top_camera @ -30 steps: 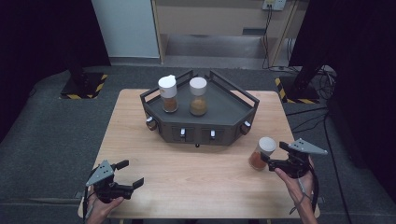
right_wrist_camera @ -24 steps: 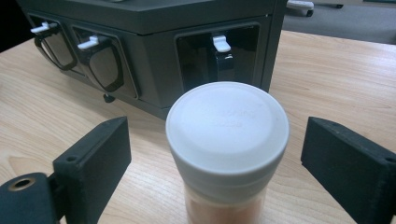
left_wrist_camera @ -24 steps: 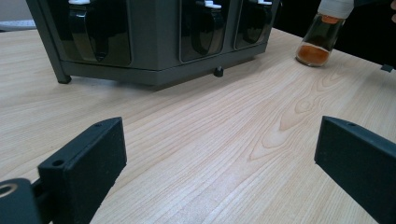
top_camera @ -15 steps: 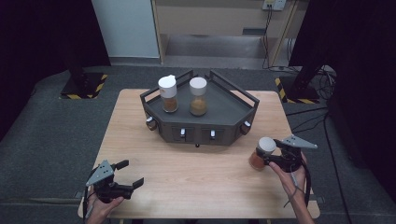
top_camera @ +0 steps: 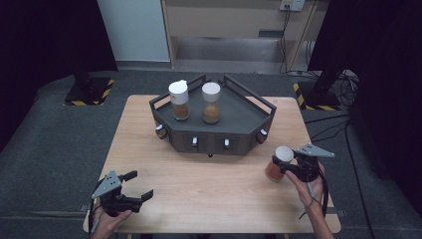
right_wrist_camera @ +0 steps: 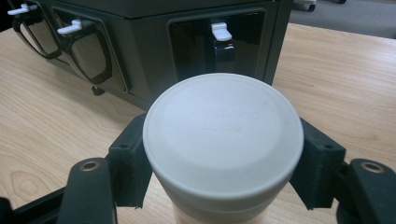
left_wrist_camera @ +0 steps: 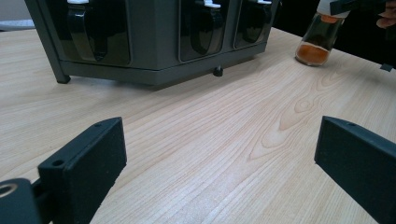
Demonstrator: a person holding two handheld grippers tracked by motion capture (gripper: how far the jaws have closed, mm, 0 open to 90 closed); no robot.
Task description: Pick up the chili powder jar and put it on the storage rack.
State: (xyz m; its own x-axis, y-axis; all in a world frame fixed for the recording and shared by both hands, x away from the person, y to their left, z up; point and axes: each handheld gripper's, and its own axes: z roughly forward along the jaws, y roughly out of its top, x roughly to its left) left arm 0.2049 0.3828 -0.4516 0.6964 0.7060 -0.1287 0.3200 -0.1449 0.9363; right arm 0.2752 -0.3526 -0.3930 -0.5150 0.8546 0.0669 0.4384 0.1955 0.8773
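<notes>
high view / risk: right gripper (top_camera: 284, 168) grips the clear spice jar with white round cap and orange-brown powder (top_camera: 278, 164) high, near the cap. Jar looks slightly tilted, so a fast lift could swing it or let it slip.
high view / jar position: on the light wooden table (top_camera: 219, 194), right front, clear of the dark grey angular spice rack (top_camera: 214, 130). Two similar white-capped jars (top_camera: 179, 99) stand on top of the rack.
high view / left gripper: left gripper (top_camera: 138, 187) sits at the left front of the table, jaws wide, nothing between them, well apart from the jar.

left gripper view / risk: none from this side; own jaws are spread over bare table (left_wrist_camera: 201, 140).
left gripper view / jar position: jar (left_wrist_camera: 320, 39) far off at the upper right, base on the wood, right of the rack (left_wrist_camera: 154, 42).

right gripper view / state: jaws have just been closing; pads now press both sides of the jar just under the white cap (right_wrist_camera: 223, 135).
right gripper view / risk: rack front (right_wrist_camera: 154, 51) with its white-tabbed slots is just beyond the jar. A forward push could knock the jar into it; grip on the smooth curved neck may let it rotate.
right gripper view / jar position: centred between the jaws, cap facing the camera.
</notes>
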